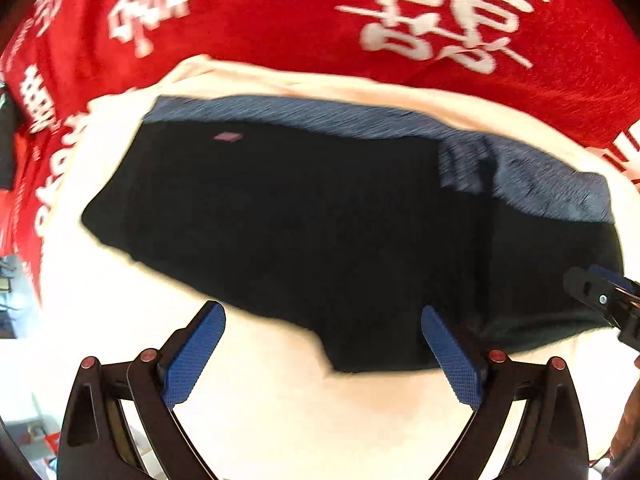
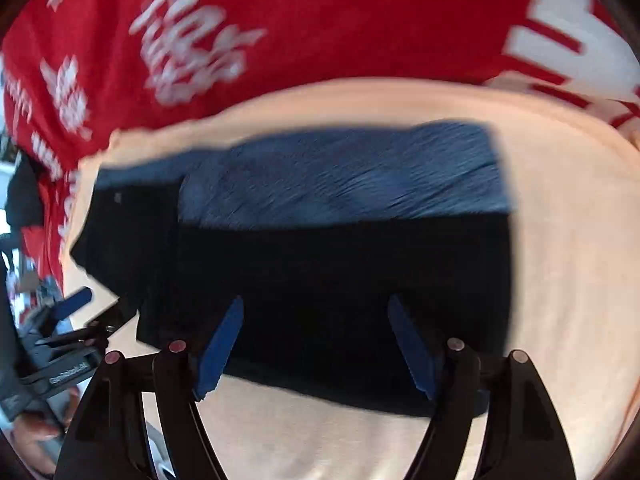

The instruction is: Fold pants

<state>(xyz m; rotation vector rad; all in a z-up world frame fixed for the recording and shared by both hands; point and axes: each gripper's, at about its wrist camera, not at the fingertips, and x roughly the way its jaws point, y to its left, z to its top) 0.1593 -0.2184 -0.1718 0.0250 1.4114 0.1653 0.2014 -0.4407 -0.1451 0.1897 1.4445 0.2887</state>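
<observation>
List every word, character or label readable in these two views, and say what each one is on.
"囍": large white double-happiness character on the red cloth, left wrist view.
Other white characters on the red cloth: too blurred to read in either view.
White lettering on the black body of the left gripper, right wrist view: too small to read.
Small pale tag on the black pants: nothing legible.

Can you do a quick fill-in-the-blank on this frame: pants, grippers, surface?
1. The folded black pants lie on a ____-coloured cloth.
2. Behind that cloth spreads a ____ fabric with white characters.
3. The left gripper has its blue pads ____, with nothing clamped between them.
4. The strip along the pants' far edge is ____ in colour.

Missing words: cream; red; open; blue
</observation>
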